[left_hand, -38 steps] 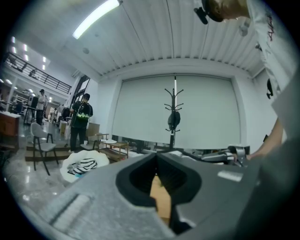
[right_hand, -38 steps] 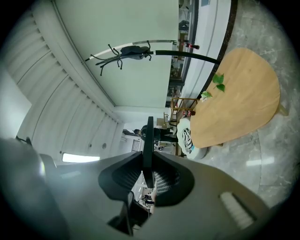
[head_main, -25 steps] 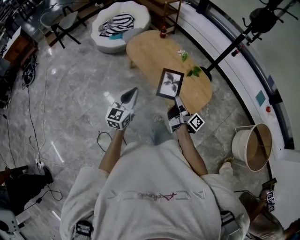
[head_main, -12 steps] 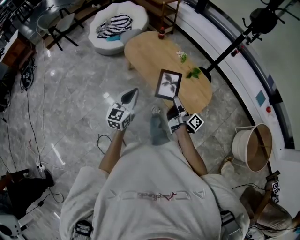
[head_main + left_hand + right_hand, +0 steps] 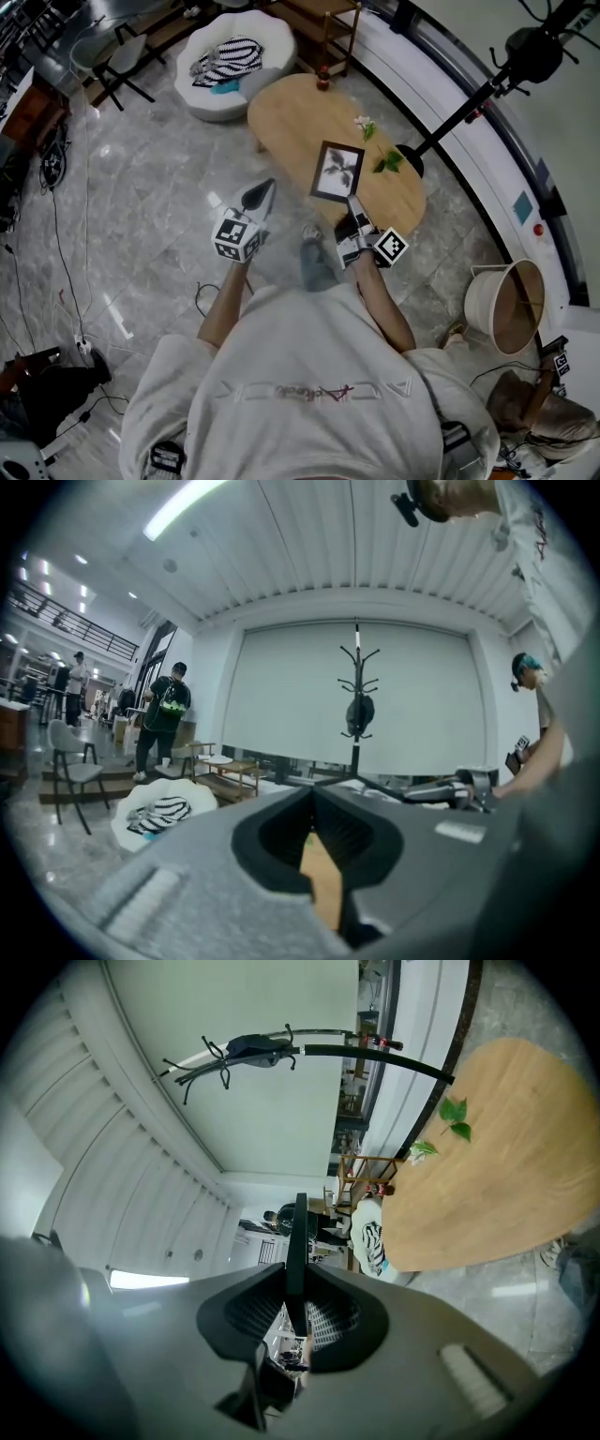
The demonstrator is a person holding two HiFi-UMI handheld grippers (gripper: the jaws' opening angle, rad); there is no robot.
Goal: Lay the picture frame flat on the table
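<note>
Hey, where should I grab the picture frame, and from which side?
Pinch the bottom border across front and back, coming from the person's side. The picture frame is a thin flat panel, held up by the table, so its two faces suit the pads. The right gripper clamps it there now.

free: table (image 5: 291,112) middle — bare | obstacles: leafy sprigs (image 5: 389,161) (right edge), stand pole (image 5: 459,116) beside

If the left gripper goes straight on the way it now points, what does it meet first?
Probably the wooden table; only floor lies before it. Height is unclear, so the left gripper may pass above it.
</note>
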